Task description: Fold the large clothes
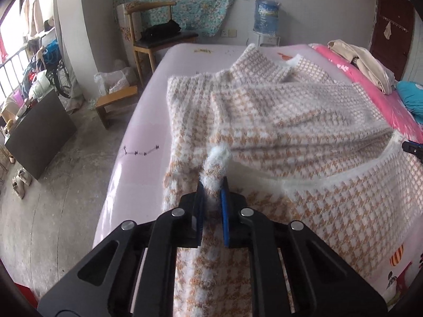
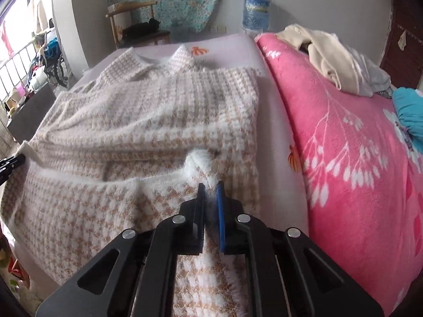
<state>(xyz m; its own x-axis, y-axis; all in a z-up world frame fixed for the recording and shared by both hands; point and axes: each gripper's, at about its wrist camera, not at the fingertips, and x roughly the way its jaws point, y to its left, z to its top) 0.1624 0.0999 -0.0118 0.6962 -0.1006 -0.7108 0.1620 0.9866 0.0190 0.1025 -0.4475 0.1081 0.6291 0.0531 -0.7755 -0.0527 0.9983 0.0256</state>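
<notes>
A large fuzzy sweater (image 1: 277, 121) with an orange-and-white houndstooth pattern lies on a pale pink bed (image 1: 148, 121); its sleeves are folded across the body. It also shows in the right wrist view (image 2: 148, 121). My left gripper (image 1: 212, 185) is shut on the sweater's white-trimmed bottom hem at its left corner and holds it raised. My right gripper (image 2: 210, 186) is shut on the hem at the right corner, also raised. The hem stretches between the two grippers. The right gripper's tip shows at the right edge of the left wrist view (image 1: 412, 148).
A pink flowered blanket (image 2: 343, 142) lies along the bed's right side, with a beige garment pile (image 2: 330, 60) and a teal cloth (image 2: 409, 111) on it. A wooden chair (image 1: 156, 39) and low stool (image 1: 116, 103) stand left of the bed. A water jug (image 1: 267, 15) stands behind.
</notes>
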